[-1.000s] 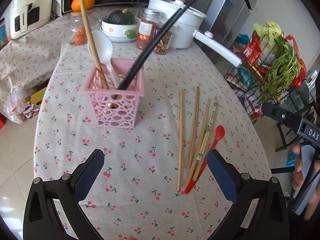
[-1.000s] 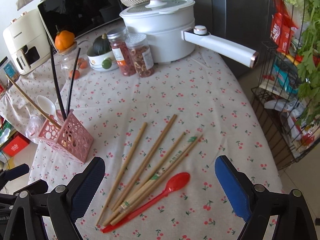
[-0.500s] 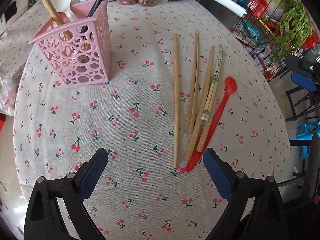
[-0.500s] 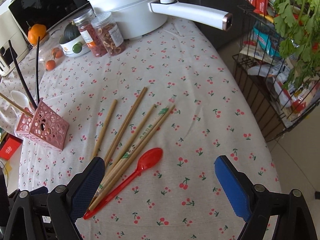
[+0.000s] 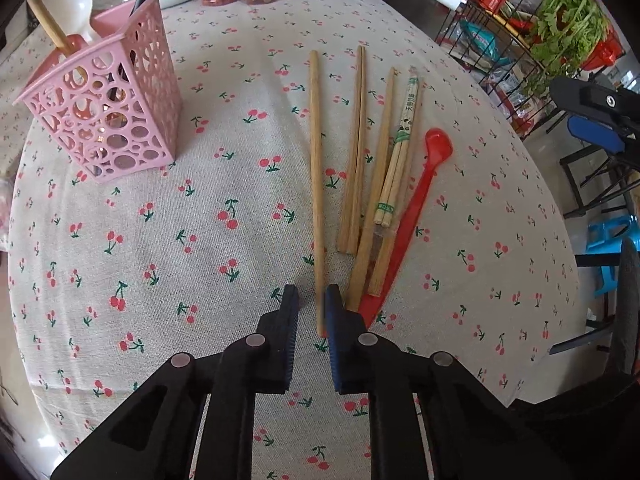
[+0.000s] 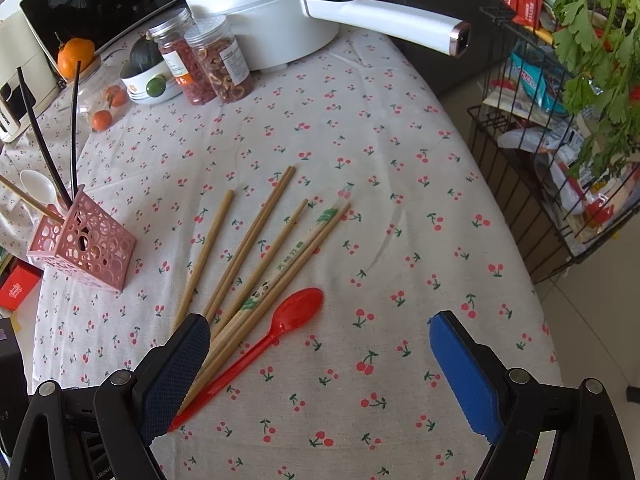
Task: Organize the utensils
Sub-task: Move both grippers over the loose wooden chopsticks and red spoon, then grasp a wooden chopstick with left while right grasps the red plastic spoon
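Several wooden chopsticks (image 5: 356, 152) lie fanned on the cherry-print tablecloth, with a red plastic spoon (image 5: 416, 208) at their right. My left gripper (image 5: 311, 300) has its jaws narrowed around the near end of the leftmost chopstick (image 5: 316, 168), with a small gap still showing on the left side. The pink perforated holder (image 5: 108, 112) stands to the left, with a white spoon, a wooden stick and black chopsticks in it. My right gripper (image 6: 320, 344) is wide open above the red spoon (image 6: 280, 332) and the chopsticks (image 6: 256, 252); the holder also shows in the right wrist view (image 6: 84, 244).
A white electric pot with a long handle (image 6: 272, 12), two jars (image 6: 208, 64), a bowl with squash (image 6: 148, 76) and oranges stand at the table's far end. A wire rack with greens and packets (image 6: 560, 120) stands off the right edge.
My left gripper has dropped lower and closed from wide open to nearly shut around the leftmost chopstick's near end. My right gripper stays open and has shifted slightly closer.
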`<action>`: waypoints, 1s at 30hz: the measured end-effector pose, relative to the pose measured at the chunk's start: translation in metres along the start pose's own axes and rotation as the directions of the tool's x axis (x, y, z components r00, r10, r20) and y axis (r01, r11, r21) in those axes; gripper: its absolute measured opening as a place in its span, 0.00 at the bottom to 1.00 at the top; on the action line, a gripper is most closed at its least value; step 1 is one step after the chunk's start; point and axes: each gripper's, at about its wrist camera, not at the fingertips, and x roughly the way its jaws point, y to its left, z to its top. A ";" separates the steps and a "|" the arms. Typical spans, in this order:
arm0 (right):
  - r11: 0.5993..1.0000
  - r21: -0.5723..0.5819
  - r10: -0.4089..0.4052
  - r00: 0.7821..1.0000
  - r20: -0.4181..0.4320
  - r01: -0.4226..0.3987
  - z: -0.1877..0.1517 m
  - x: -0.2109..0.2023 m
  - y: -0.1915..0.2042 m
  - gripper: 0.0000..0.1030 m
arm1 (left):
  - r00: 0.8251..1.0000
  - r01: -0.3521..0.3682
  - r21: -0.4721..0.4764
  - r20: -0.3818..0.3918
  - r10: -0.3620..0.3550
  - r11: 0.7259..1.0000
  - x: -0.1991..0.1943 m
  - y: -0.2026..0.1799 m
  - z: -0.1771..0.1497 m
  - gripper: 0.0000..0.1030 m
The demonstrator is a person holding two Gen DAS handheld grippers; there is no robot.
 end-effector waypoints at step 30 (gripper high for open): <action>0.988 0.146 -0.022 0.981 -0.194 0.051 -0.004 0.076 -0.005 0.89 | 0.767 -0.007 0.021 0.642 -0.008 1.000 -0.201 0.035 -0.011 0.04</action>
